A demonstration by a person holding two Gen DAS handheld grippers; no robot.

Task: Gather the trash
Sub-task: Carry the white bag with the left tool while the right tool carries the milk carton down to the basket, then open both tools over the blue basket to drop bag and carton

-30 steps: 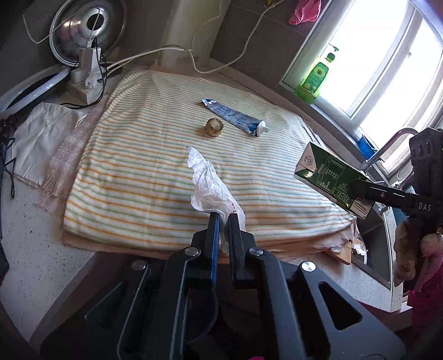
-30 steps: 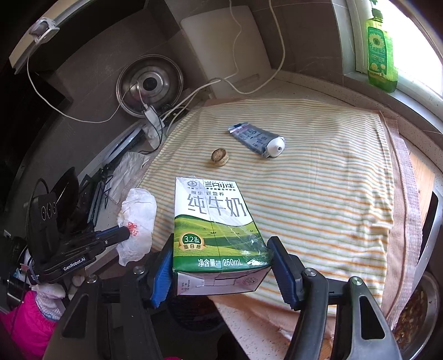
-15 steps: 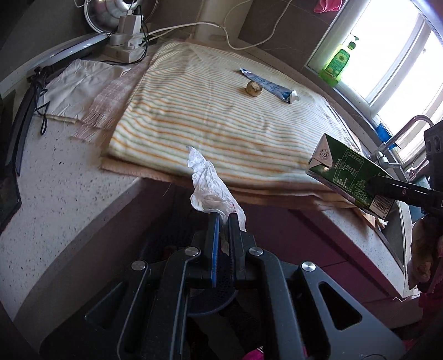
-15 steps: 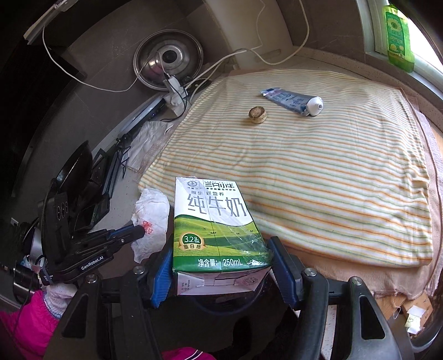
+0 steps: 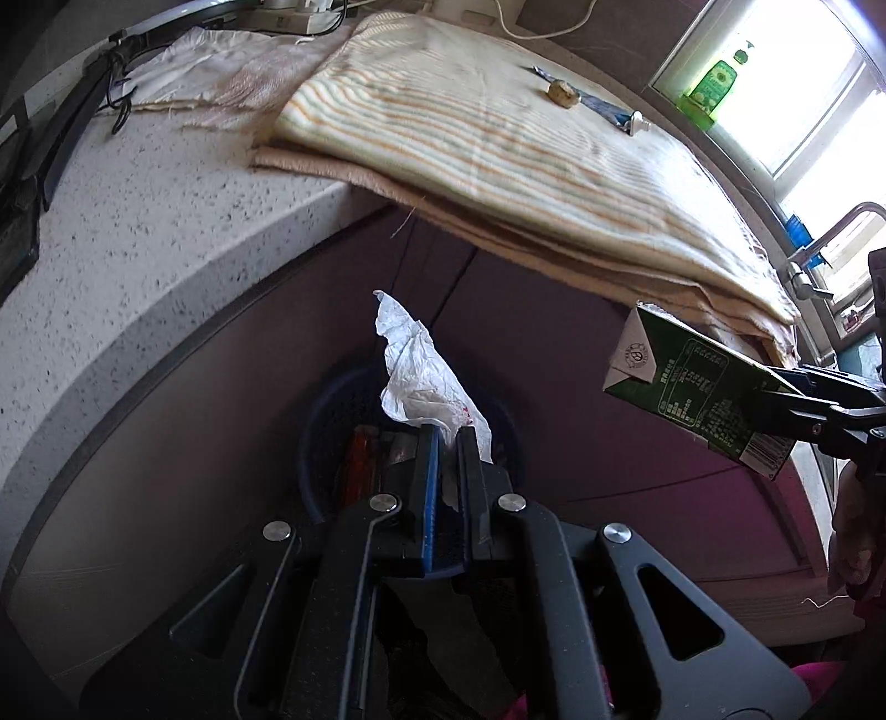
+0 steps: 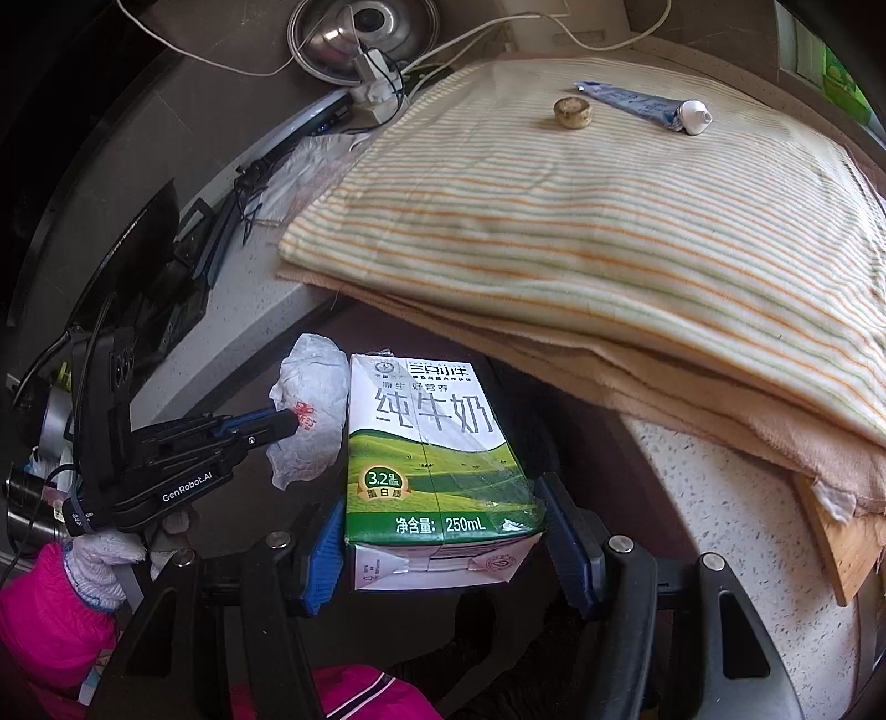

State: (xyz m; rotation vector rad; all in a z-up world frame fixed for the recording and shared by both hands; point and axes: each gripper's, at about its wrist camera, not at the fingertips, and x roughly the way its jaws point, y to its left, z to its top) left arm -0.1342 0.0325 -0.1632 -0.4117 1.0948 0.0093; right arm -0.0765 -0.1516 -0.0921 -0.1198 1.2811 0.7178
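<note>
My left gripper (image 5: 447, 437) is shut on a crumpled white plastic bag (image 5: 418, 382) and holds it over a dark blue bin (image 5: 321, 443) on the floor below the counter edge. The left gripper (image 6: 288, 421) and the bag (image 6: 310, 410) also show in the right wrist view. My right gripper (image 6: 443, 531) is shut on a green and white milk carton (image 6: 437, 459), held in front of the counter; the carton (image 5: 703, 399) also shows at the right of the left wrist view. A small round brown piece (image 6: 572, 112) and a toothpaste tube (image 6: 648, 108) lie on the striped cloth (image 6: 581, 221).
The speckled counter (image 5: 138, 210) juts out above the bin, with purple cabinet doors (image 5: 581, 421) behind it. Cables and a power strip (image 6: 376, 83), a steel lid (image 6: 365, 27) and black devices (image 6: 166, 260) sit at the counter's left. A tap (image 5: 814, 260) stands right.
Both grippers have pulled back from the counter and dropped below its edge with their loads. The bin has come into view under the bag.
</note>
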